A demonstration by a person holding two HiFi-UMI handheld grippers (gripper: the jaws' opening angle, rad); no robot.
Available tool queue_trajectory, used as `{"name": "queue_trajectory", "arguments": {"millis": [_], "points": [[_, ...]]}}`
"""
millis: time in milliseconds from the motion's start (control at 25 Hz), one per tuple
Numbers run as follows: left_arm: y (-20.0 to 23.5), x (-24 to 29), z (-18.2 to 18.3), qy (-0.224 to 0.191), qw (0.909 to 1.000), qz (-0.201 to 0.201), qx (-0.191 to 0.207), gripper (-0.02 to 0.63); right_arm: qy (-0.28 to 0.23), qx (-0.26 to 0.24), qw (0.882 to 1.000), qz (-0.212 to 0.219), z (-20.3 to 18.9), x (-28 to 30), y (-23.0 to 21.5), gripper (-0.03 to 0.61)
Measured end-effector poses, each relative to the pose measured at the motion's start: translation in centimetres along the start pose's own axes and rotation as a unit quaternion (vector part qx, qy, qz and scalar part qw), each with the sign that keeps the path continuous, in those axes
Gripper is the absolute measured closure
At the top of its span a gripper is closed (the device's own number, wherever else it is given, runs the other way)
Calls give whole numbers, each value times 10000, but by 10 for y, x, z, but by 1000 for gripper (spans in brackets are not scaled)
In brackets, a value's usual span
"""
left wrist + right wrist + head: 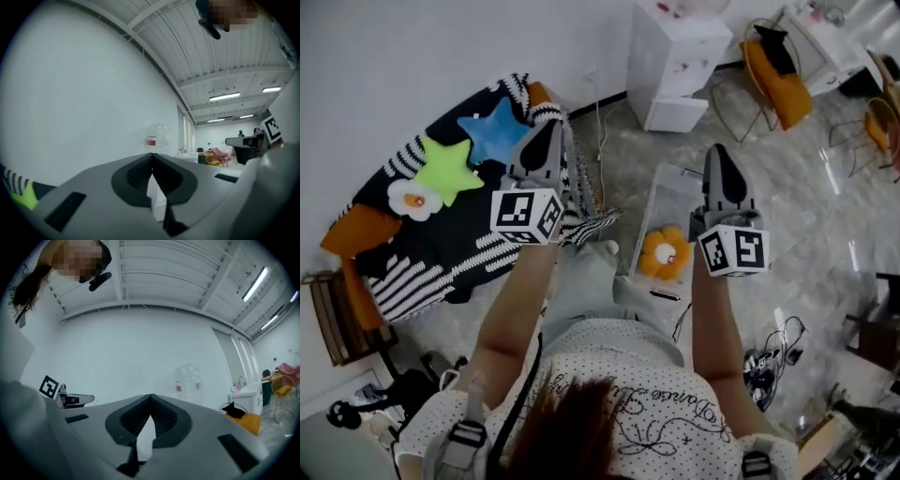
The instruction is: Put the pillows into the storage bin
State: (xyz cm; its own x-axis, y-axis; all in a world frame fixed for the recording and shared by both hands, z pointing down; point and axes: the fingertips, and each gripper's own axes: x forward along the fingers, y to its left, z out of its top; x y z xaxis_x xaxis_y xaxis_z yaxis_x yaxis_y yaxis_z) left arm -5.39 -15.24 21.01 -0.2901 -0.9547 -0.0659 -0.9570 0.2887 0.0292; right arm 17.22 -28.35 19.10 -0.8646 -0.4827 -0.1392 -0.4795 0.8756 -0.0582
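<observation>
Nearest the head camera, both forearms reach forward with a tool in each hand. The left gripper [549, 131] has its jaws pressed together on nothing; its own view shows the ribbed pads meeting at the tip with only bare white wall beyond. The right gripper [719, 152] is likewise closed and empty, with pads meeting and nothing between them; so no pillow is in hand at this moment.

Just past the grippers, on the grey marbled floor [806, 187], stands the clear plastic storage bin [667, 199], a long rectangular tub. An orange flower-shaped pillow [666, 253] with a white centre appears to lie inside its near end, just beside the right gripper in the head view; judged as one pillow stowed, though the bin's right wall is hidden behind that gripper.

Farther off, to the left, a black-and-white striped throw [412, 281] covers a low seat. Three pillows lie on it, well apart from the bin: a white flower-shaped pillow [412, 199] with an orange centre; touching it, a lime-green star-shaped pillow [448, 169]; beyond that, a blue star-shaped pillow [495, 131], just beside the left gripper in the picture.

Judgement: task begun, not finished; one pillow in, three left to fetch. The blue star looks nearest to the left gripper; both claws must open before any pick.
</observation>
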Motion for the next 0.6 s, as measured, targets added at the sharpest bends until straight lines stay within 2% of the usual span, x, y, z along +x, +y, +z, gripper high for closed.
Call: {"name": "queue_trajectory", "arguments": {"millis": [160,320,480,600], "points": [[44,-83,1,45,9945,1042,54,611,89,138,9967,796,-14,29,51,568],[79,-139,3,45,9878,1557,36,611,98,236,9909,1319,-21,50,111,569],[118,-194,11,-29,9748,2229,74,611,130,272,9767,2123,-23,76,187,568],[149,-223,17,-106,9678,2513,70,611,151,320,9671,2517,-24,91,238,568]]}}
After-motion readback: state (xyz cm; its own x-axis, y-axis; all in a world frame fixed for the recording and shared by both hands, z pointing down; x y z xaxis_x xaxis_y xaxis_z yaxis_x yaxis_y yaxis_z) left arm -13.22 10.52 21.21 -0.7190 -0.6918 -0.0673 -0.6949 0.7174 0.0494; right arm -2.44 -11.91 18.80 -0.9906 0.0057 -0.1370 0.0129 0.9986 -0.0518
